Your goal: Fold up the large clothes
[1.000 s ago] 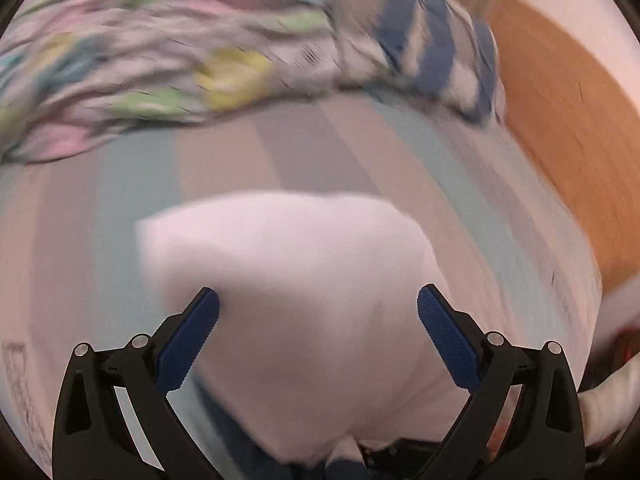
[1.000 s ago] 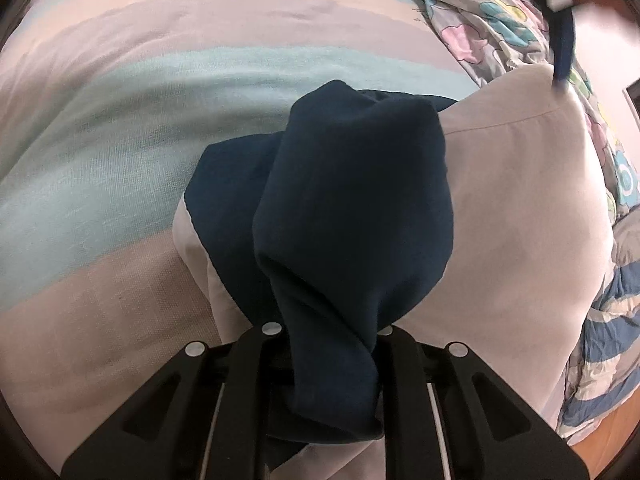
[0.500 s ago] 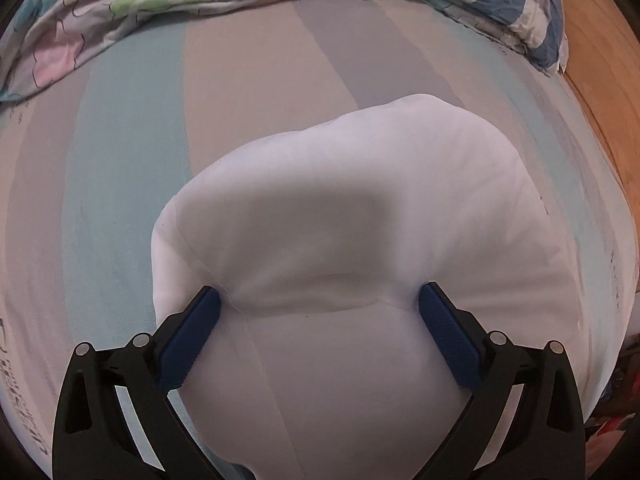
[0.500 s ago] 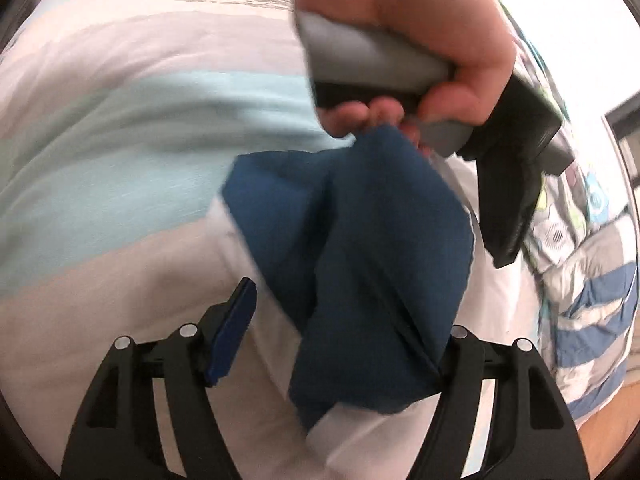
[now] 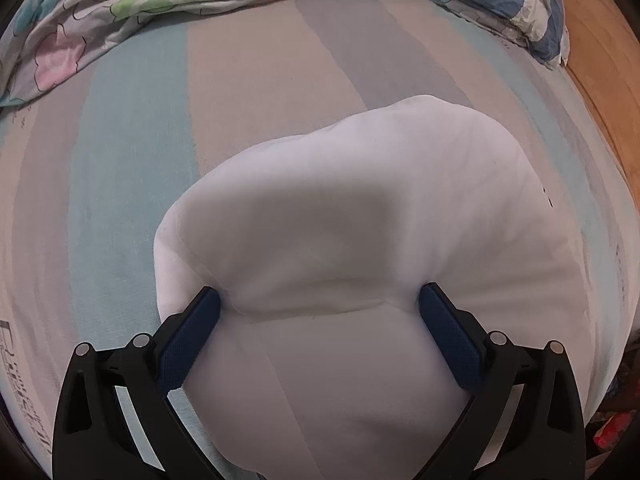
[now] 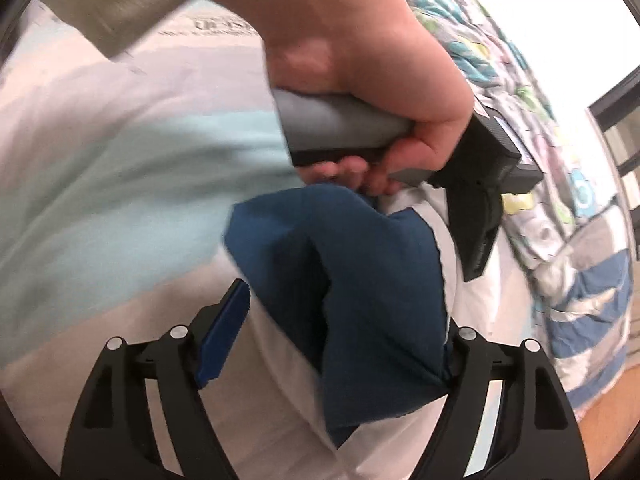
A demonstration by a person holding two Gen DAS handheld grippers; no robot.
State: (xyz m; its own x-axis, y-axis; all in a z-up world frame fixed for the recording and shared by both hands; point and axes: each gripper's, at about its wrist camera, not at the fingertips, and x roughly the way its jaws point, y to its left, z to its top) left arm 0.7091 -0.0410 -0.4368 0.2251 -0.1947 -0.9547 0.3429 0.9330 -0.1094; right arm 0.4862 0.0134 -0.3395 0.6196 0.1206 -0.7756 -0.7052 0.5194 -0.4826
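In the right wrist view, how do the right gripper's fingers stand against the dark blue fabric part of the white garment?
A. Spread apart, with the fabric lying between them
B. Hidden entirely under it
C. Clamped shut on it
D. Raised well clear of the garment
A: the right gripper has its fingers spread wide, and the dark blue fabric part of the white garment lies between them, unclamped.

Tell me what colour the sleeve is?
Dark blue sleeve, on a white shirt; right wrist view shows it best.
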